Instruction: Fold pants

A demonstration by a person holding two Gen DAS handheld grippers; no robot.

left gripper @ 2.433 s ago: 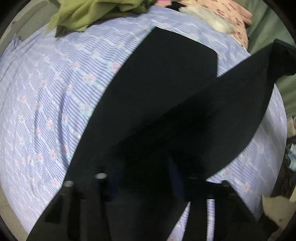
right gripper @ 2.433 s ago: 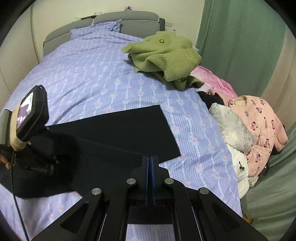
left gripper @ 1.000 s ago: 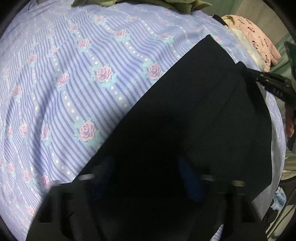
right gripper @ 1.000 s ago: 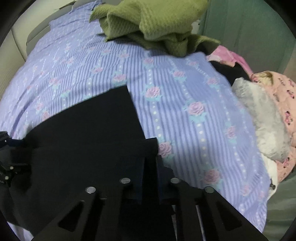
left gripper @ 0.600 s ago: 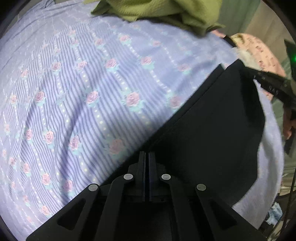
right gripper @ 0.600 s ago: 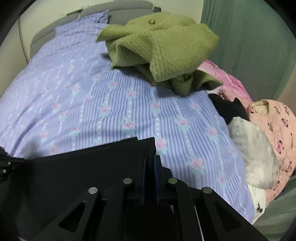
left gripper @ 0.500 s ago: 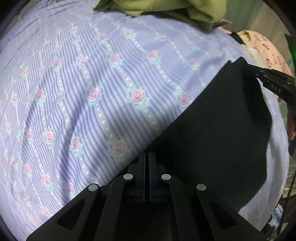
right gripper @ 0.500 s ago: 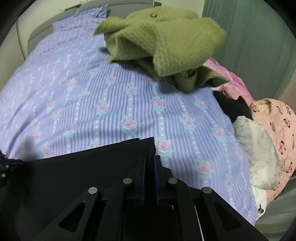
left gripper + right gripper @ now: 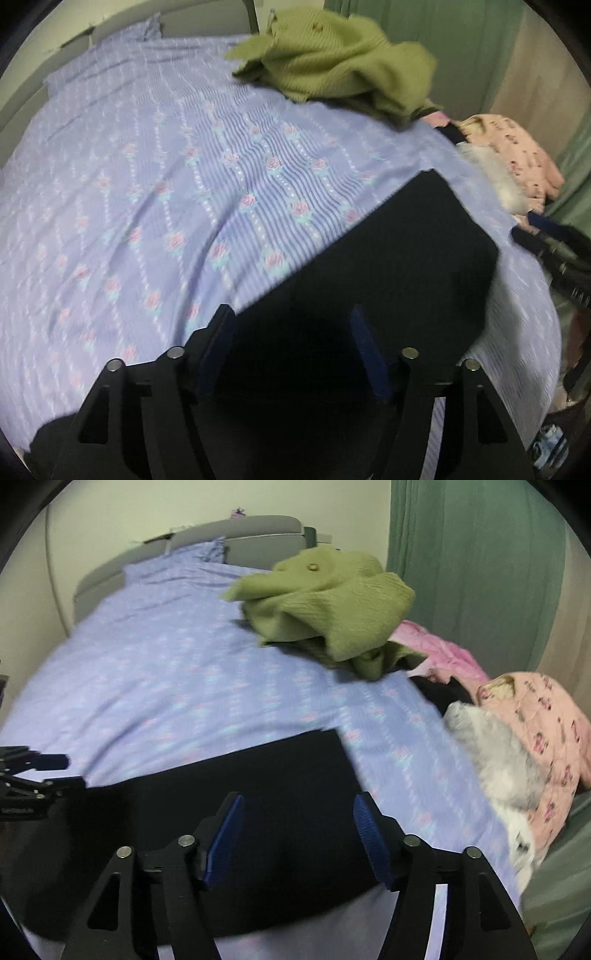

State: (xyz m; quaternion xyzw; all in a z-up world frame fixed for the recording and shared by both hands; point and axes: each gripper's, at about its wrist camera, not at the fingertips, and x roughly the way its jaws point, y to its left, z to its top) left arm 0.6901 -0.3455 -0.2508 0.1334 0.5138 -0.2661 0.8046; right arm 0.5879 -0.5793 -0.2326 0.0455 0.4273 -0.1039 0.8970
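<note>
The black pants (image 9: 388,266) lie folded flat on the lilac flowered bedsheet (image 9: 147,166), near the bed's front right corner. My left gripper (image 9: 291,317) hovers above their near end, jaws opening, with nothing pinched between the blue pads. In the right wrist view the same pants (image 9: 258,775) spread as a dark band across the sheet (image 9: 166,672). My right gripper (image 9: 299,805) hangs over them, jaws opening too, and no cloth is caught between its fingers. The other gripper shows at each view's edge: the right gripper (image 9: 554,243) and the left gripper (image 9: 33,771).
A crumpled olive-green knit garment (image 9: 325,602) lies further up the bed. Pink clothes (image 9: 535,716) and a grey fluffy item (image 9: 491,749) are heaped along the right edge. A green curtain (image 9: 472,565) hangs behind them; the grey headboard (image 9: 207,546) is at the far end.
Both grippers were shut on the pants' edge half a second ago; both have let go, opened and lifted away. The pants now lie folded on the sheet.
</note>
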